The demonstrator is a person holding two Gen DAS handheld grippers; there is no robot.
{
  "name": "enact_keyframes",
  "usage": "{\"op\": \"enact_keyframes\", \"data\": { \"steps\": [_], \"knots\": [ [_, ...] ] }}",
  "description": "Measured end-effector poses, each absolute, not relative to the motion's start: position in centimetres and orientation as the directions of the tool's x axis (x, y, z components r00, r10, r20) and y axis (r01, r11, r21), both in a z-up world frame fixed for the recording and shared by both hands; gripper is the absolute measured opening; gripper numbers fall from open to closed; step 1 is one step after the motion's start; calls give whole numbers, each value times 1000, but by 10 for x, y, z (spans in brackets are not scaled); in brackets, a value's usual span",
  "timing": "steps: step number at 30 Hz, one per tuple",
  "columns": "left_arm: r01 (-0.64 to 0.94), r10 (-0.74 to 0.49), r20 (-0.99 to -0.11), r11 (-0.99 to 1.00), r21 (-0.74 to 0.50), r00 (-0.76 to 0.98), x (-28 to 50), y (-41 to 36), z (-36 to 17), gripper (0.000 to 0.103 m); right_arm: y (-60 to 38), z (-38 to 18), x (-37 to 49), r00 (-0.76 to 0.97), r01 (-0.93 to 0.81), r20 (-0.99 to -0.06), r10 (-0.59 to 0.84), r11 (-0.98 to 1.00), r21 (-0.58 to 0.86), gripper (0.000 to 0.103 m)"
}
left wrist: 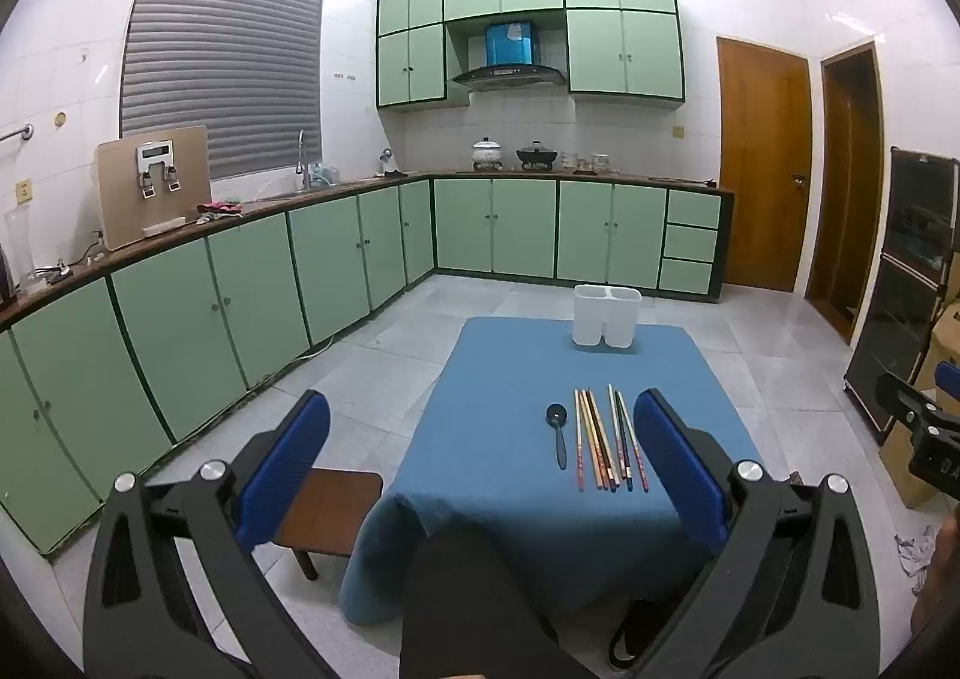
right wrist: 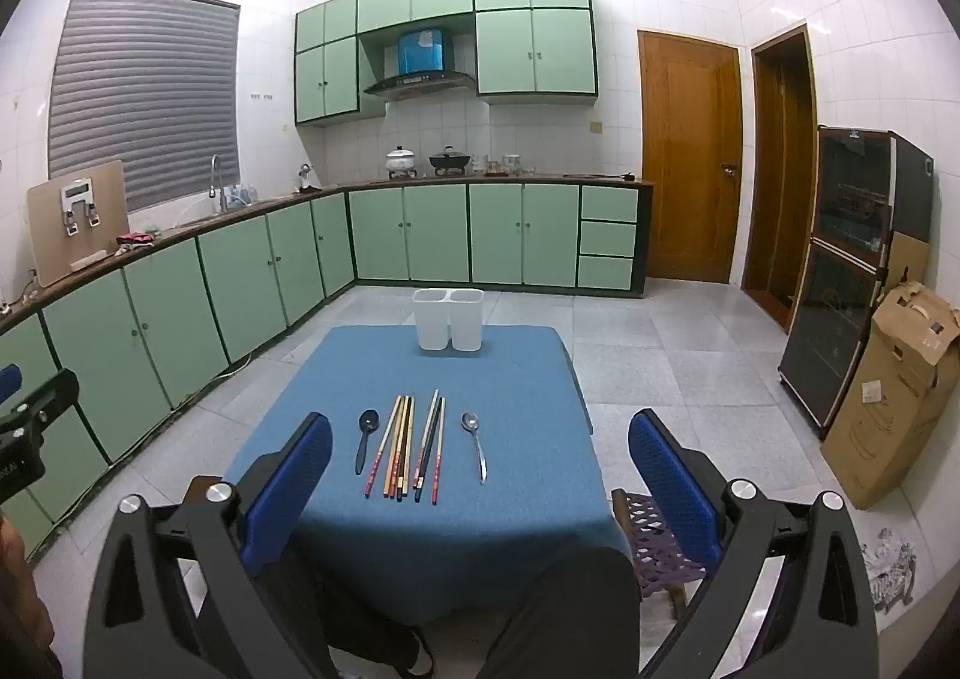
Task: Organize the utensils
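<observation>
At the bottom of the frame the right gripper (right wrist: 480,475) is spread wide, its blue-padded fingers (right wrist: 288,481) holding nothing. Between them, at centre, the blue-clothed table (right wrist: 528,379) carries a black spoon (right wrist: 366,439), a row of chopsticks (right wrist: 411,448) just right of it, then a metal spoon (right wrist: 475,444). A white two-compartment holder (right wrist: 449,319) stands upright at the table's far edge.
</observation>
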State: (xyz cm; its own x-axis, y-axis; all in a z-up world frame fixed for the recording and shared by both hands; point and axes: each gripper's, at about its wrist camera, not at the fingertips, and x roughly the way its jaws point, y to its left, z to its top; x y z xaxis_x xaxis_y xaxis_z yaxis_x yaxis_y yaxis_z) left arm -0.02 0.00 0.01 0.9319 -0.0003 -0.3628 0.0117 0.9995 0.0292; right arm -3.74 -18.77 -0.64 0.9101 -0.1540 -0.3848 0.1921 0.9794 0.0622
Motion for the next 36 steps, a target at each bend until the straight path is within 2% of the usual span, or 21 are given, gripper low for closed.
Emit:
{"op": "enact_keyframes", "data": {
  "steps": [36],
  "knots": [
    [4,10,-350,999,39,937,-4,2,7,98,-187,-5,-38,910,193,-386,-155,979,61,97]
  ]
}}
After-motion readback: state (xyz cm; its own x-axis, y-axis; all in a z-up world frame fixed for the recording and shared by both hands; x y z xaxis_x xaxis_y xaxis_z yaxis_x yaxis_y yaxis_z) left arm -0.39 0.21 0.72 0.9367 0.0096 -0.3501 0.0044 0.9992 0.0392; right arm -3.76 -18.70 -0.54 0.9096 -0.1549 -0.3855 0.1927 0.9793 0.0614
